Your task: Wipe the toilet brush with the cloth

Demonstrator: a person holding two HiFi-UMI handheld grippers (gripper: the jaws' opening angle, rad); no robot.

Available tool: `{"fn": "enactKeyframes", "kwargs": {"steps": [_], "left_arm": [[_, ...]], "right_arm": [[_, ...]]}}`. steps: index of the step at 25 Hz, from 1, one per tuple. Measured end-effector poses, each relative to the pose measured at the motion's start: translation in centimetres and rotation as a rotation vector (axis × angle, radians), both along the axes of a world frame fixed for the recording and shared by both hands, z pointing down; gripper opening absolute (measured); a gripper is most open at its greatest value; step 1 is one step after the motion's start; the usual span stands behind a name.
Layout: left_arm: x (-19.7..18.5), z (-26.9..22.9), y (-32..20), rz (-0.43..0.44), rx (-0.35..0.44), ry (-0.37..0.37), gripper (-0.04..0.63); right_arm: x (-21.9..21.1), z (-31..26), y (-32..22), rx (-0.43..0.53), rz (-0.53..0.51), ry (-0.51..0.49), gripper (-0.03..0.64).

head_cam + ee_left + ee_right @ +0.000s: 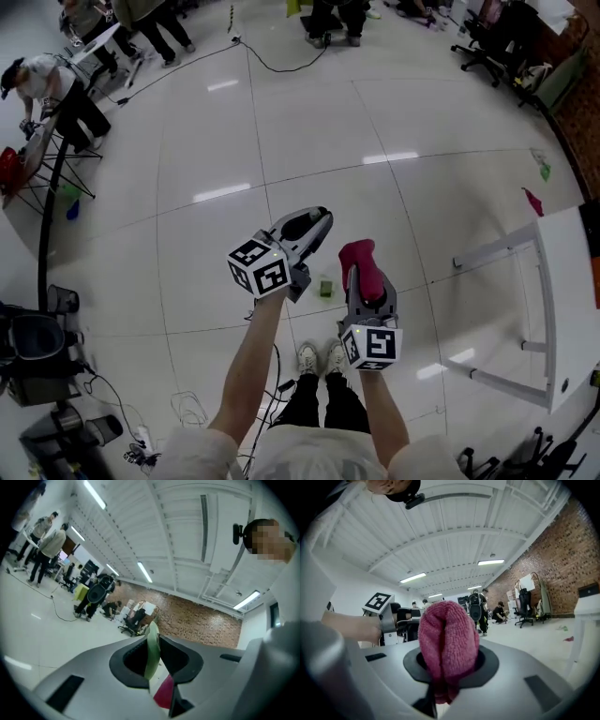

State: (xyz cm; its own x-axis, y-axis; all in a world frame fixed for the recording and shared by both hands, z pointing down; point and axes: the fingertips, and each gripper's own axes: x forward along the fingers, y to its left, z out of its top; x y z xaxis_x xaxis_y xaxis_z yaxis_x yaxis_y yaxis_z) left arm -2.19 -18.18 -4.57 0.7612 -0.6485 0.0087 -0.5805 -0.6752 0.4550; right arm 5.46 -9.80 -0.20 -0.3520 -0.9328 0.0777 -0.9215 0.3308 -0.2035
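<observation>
Head view steeply downward; gripper views level, close behind jaws, same brick wall (201,620).

You hold 2 grippers, the left gripper (314,223) and the right gripper (364,281), both well left of the 1 white table (562,281). They carry 2 marker cubes (260,265), 1 pink cloth (360,261) and 1 green toilet brush (151,648). You wear 2 shoes (307,357).

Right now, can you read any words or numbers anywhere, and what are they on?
None: no word, number or brand can be read in any view.
The left cube and the right cube carry only black-and-white square patterns, not letters.
Anything printed on the far-off things is too small to read.
</observation>
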Motion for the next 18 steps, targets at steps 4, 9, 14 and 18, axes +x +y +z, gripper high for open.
{"fn": "enactKeyframes", "kwargs": {"steps": [4,9,14,18], "left_arm": [[-2.3,-5.5,1.0,-0.156,0.001,0.005,0.063],[-3.2,-8.0,2.8,-0.190,0.003,0.002,0.063],[-3.0,-9.6,4.5,-0.151,0.003,0.072,0.063],[-2.6,-10.7,5.7,-0.116,0.013,0.085,0.063]], "right_arm": [[-3.0,-5.3,-0.5,0.072,-0.021,0.010,0.069],[-6.0,-9.1,0.5,0.146,-0.172,0.030,0.069],[-7.3,-10.5,1.6,0.167,-0.274,0.032,0.069],[-8.5,-10.8,2.5,0.180,-0.331,0.090,0.069]]}}
